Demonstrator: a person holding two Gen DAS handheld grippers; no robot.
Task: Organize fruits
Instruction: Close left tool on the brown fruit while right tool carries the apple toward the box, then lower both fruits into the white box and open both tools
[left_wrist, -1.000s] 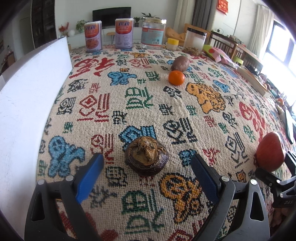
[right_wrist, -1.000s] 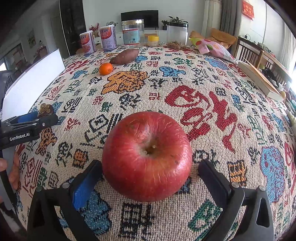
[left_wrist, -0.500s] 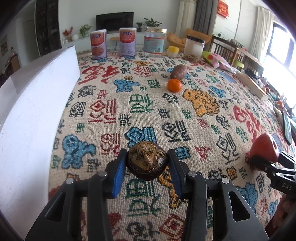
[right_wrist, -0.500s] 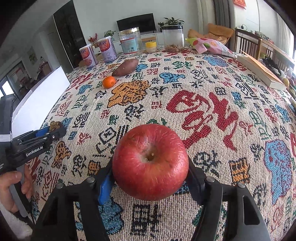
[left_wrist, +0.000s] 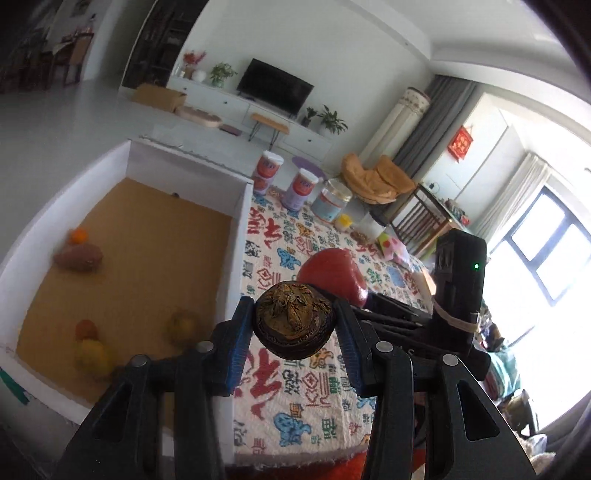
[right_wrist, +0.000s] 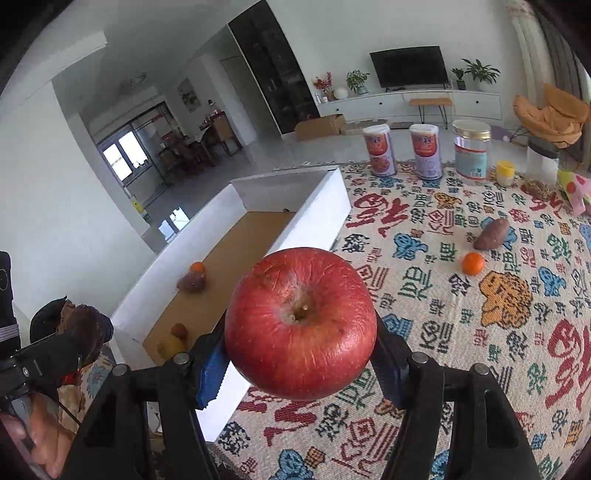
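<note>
My left gripper (left_wrist: 293, 330) is shut on a dark brown wrinkled fruit (left_wrist: 293, 323) and holds it in the air above the table, beside the white box (left_wrist: 243, 221). My right gripper (right_wrist: 301, 363) is shut on a red apple (right_wrist: 301, 325), also lifted, near the box's wall (right_wrist: 314, 218). The apple shows in the left wrist view (left_wrist: 332, 275), just beyond the brown fruit. The box has a brown floor and holds a sweet potato (left_wrist: 77, 258), a small orange (left_wrist: 78, 235) and several yellow and red fruits (left_wrist: 92, 354). An orange (right_wrist: 472, 263) and a sweet potato (right_wrist: 491, 239) lie on the patterned cloth.
Two cans (right_wrist: 424, 151), a glass jar (right_wrist: 471, 149), a small yellow-lidded pot (right_wrist: 505, 173) and a snack packet (right_wrist: 576, 188) stand at the table's far edge. The patterned tablecloth (right_wrist: 517, 332) covers the table right of the box. The left gripper shows at the left of the right wrist view (right_wrist: 66, 343).
Both grippers have lifted their fruits off the cloth and swung left towards the white box, whose inside has come into view. Both stay shut.
</note>
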